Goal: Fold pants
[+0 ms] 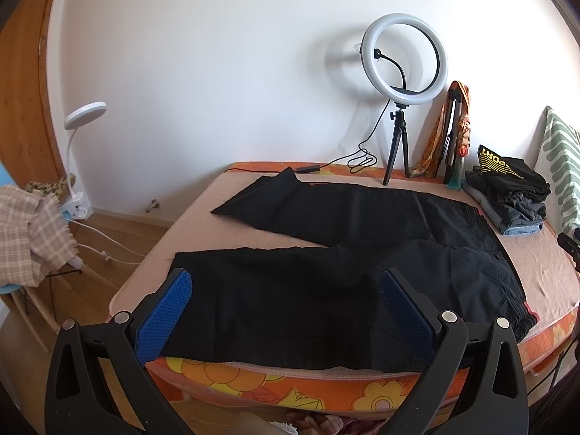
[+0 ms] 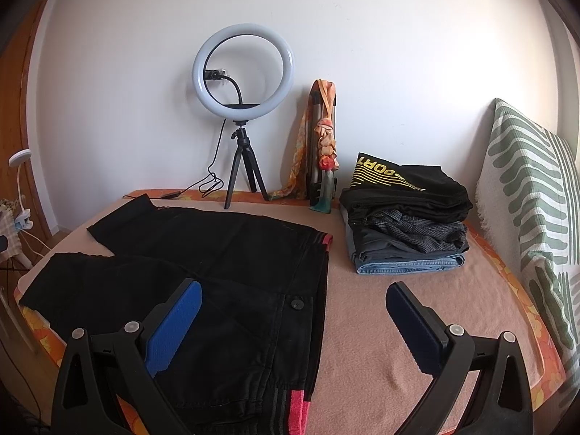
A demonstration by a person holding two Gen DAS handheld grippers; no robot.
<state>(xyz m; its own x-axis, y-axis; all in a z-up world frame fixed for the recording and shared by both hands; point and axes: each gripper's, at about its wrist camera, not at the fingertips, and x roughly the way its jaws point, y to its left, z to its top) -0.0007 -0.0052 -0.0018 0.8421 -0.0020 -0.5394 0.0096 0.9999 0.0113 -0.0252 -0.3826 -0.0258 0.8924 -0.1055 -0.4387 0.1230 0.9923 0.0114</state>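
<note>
Left tongs [image 1: 286, 311]: jaws spread wide, empty, hovering over the near trouser leg at 6 o'clock.
Right tongs [image 2: 293, 322]: also gaping, holding nothing, above the waistband end.
Pants [image 1: 326, 253]: black, laid flat on the bed [image 2: 417, 308], legs splayed toward 9 and 10 o'clock, waist at 3 o'clock.
Step in hand: likely bringing one leg over the other.
Doing it well: pinch the near leg's hem and the waistband edge together, lift low, lay seams in line.
Beyond: pile of folded clothes [image 2: 406, 214] at 1 o'clock, ring light [image 2: 243, 72] at 12 o'clock.
</note>
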